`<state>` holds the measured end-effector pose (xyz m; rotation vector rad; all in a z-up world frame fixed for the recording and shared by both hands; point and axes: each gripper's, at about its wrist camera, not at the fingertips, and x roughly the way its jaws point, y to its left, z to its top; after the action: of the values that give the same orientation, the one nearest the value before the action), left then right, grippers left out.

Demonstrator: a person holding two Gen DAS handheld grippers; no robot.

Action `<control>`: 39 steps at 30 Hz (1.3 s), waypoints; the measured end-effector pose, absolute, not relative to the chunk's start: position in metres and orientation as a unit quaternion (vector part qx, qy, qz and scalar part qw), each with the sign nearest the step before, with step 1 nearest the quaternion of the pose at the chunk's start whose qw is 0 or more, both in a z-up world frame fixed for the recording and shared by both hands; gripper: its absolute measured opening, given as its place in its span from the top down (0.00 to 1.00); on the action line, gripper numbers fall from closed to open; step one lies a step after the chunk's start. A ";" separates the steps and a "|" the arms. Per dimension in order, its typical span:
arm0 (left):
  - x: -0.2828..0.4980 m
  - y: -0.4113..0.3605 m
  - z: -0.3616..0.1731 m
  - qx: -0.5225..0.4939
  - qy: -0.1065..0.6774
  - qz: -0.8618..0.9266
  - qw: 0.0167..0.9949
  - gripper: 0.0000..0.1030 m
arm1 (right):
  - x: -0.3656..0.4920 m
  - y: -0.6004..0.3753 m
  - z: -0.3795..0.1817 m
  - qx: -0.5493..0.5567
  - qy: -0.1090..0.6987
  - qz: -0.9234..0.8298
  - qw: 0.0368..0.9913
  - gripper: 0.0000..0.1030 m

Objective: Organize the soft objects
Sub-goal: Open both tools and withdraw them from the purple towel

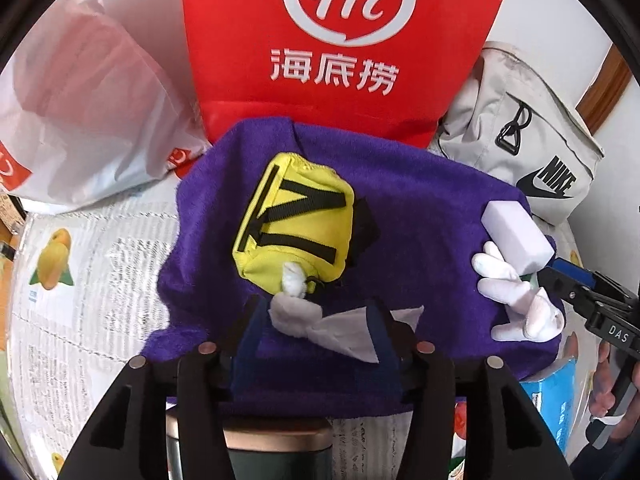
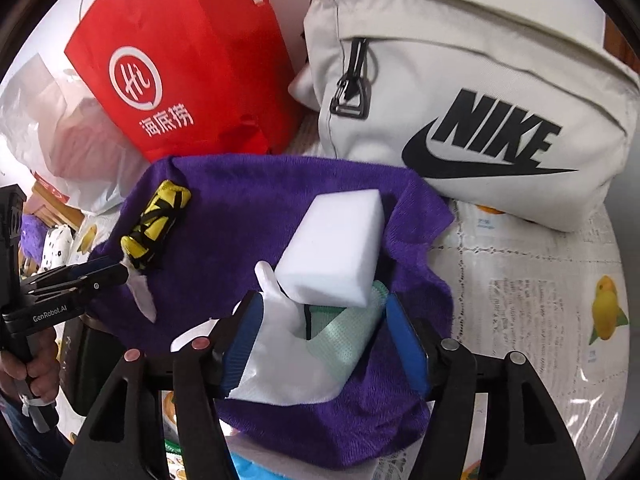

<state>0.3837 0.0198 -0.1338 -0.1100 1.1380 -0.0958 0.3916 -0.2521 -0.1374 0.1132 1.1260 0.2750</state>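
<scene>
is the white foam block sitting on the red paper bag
No, the white foam block lies on the purple fleece towel, while the red paper bag stands upright behind the towel.

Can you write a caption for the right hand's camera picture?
White sponge block and white glove lie on a purple towel.

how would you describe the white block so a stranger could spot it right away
Find the purple towel spread in front of the red bag and grey Nike backpack. On its right side lies the white sponge block, the only plain, hard-edged rectangle there.
</scene>
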 end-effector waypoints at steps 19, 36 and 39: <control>0.302 0.033 -0.073 -0.054 0.485 -0.057 0.871 0.47 | 0.269 -0.223 -0.084 0.022 0.475 0.173 0.863 0.38; 0.232 0.069 -0.084 -0.091 0.492 -0.049 0.864 0.47 | 0.194 -0.140 -0.120 -0.038 0.502 0.230 0.833 0.38; 0.227 0.075 -0.088 -0.092 0.494 -0.048 0.863 0.47 | 0.199 -0.126 -0.126 -0.048 0.501 0.237 0.831 0.38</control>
<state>0.2273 0.0748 -0.0881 -0.1923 1.0349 -0.1001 0.1992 -0.1263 -0.1260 -0.1028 1.0636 0.5016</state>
